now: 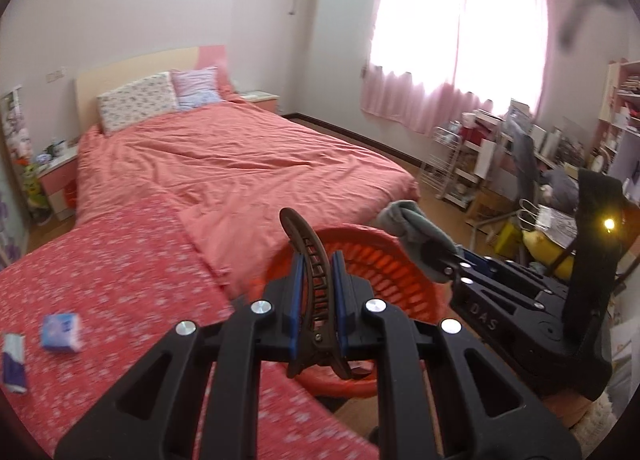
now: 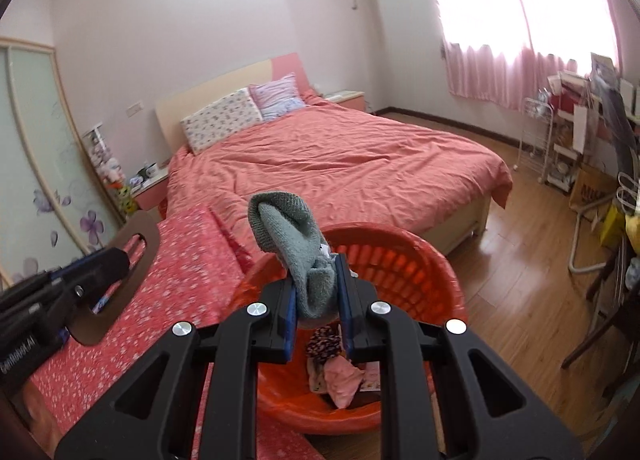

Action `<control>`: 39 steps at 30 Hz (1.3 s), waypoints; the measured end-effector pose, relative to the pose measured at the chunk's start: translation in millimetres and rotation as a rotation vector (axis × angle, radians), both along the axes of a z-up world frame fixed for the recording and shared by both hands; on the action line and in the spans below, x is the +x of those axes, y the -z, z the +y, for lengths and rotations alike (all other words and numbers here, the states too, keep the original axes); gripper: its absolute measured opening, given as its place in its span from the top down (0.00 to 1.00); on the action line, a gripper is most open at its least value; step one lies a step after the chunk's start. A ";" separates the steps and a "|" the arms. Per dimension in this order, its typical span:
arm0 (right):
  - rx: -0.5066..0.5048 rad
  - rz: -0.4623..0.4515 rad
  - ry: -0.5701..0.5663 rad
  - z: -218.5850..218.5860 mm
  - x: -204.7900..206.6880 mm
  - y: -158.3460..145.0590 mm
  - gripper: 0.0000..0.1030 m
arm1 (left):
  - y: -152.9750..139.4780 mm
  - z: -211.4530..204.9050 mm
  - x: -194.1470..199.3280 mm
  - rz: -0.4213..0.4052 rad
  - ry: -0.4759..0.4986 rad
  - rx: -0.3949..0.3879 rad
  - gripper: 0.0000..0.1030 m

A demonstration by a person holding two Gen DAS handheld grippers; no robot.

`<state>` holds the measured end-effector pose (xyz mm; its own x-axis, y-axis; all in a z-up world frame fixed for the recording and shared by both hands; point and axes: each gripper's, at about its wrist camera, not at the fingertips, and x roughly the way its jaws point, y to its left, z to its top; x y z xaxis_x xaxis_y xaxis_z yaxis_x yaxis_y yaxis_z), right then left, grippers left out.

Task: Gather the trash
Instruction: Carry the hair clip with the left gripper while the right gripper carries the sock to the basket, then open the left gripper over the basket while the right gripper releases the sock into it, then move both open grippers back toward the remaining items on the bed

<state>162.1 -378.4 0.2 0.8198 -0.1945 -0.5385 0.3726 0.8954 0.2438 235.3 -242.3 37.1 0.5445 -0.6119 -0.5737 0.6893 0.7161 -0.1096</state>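
Note:
My left gripper is shut on a brown hair clip and holds it over the near rim of the orange basket. My right gripper is shut on a grey-green sock above the same basket, which holds several small cloth and paper items. The right gripper with the sock also shows in the left wrist view. The left gripper with the hair clip shows at the left of the right wrist view.
A blue tissue pack and a white-purple wrapper lie on the red floral blanket. The pink bed is behind. A cluttered desk, chair and wire rack stand at the right on the wood floor.

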 end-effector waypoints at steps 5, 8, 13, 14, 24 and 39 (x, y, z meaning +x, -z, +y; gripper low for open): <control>0.058 0.006 0.027 -21.8 7.3 12.6 0.83 | 19.6 -38.0 12.4 0.042 0.042 0.000 0.86; 0.089 0.010 0.033 -33.2 11.0 19.6 0.82 | 33.5 -47.4 22.9 0.076 0.043 0.001 0.85; 0.120 0.052 0.033 -43.8 23.2 36.3 0.67 | 58.9 -54.1 42.6 0.104 -0.013 0.031 0.58; 0.117 0.066 0.033 -42.3 25.6 40.5 0.59 | 61.1 -51.3 46.1 0.105 -0.025 0.037 0.57; 0.068 0.111 0.036 -20.7 15.3 38.8 0.33 | 69.4 33.2 56.0 0.050 -0.200 0.125 0.30; -0.037 0.191 -0.179 108.1 40.3 43.4 0.23 | 82.9 278.5 68.8 0.032 -0.649 0.202 0.06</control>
